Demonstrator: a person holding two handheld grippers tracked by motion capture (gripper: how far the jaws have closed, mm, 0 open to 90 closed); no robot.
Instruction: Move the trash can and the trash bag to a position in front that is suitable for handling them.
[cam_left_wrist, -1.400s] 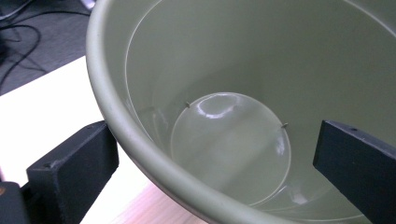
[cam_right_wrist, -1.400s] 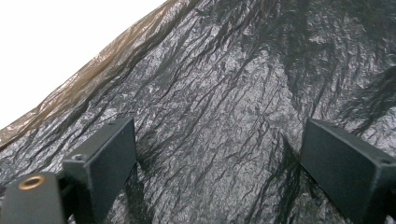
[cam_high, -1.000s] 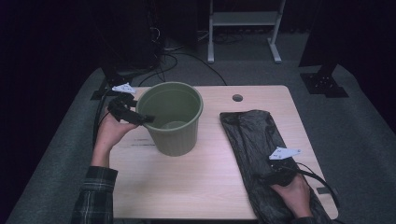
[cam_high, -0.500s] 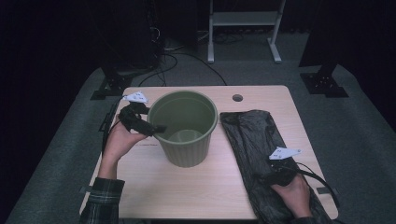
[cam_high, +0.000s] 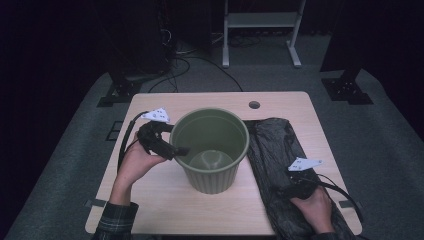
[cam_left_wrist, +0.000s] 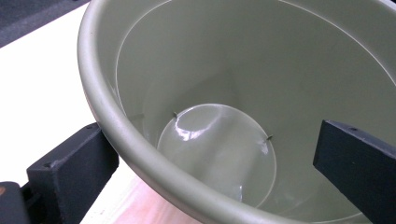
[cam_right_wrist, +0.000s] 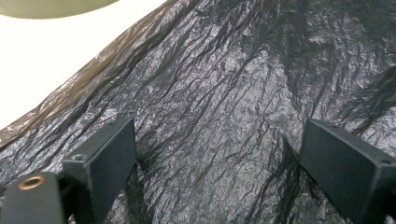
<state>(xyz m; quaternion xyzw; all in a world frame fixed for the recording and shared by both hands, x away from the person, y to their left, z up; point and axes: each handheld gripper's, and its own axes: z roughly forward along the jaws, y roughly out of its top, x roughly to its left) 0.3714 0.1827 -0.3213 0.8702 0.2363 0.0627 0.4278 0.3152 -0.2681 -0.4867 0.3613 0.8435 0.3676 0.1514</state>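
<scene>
table (cam_high: 165, 200): carrying bucket mid-top | bag (cam_high: 275, 150): lying flat right of bucket, touching it | bucket (cam_high: 212, 177): you're straddling its left rim with left gripper (cam_high: 181, 150), 1 jaw inside | right gripper (cam_high: 292, 191): you're resting it wide apart on bag

A lab or studio: a lone desk (cam_high: 280, 102) on grey carpet (cam_high: 385, 135), dark curtains around, cables (cam_high: 200, 62) and stand feet (cam_high: 345, 90) behind its far edge.

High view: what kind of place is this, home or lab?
Likely a lab or recording room, not a home: a small wooden table stands on grey carpet against black drapes, with cables and a metal stand behind it.
</scene>
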